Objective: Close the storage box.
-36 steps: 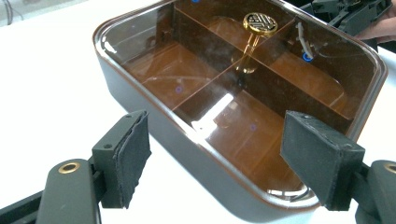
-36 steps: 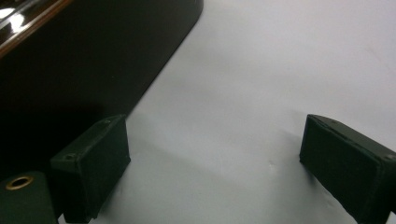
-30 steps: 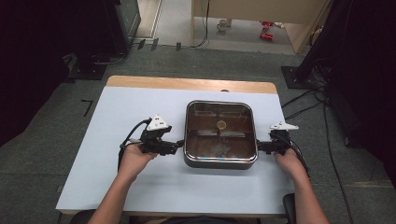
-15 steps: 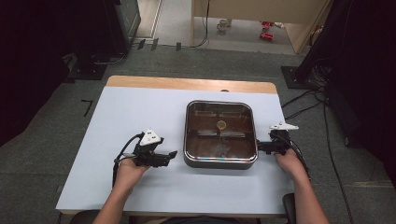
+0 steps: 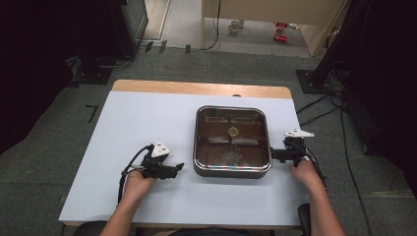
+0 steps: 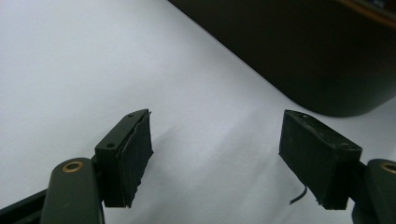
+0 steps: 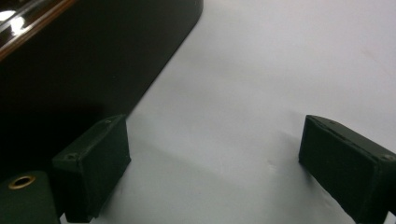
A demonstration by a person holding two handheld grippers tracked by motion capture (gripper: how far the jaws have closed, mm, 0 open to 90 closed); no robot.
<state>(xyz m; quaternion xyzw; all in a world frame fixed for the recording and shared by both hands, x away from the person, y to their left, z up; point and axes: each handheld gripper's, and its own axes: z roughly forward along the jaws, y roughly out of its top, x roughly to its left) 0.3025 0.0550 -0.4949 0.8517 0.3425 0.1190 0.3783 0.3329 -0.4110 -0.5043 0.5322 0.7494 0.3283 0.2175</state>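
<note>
White tabletop (image 5: 147, 123) carrying a square, dark metal pan with brown interior (image 5: 232, 141) near its right edge. Left gripper (image 5: 178, 168), jaws wide apart and empty, lies just left of the pan; right gripper (image 5: 273, 154), likewise spread and empty, sits at its right wall. No legible writing.

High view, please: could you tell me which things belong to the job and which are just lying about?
Job, judging by the hands:
- square dark metal pan with glass lid
- left gripper, open
- right gripper, open

Lying about:
- red items on the floor
- white mug
</note>
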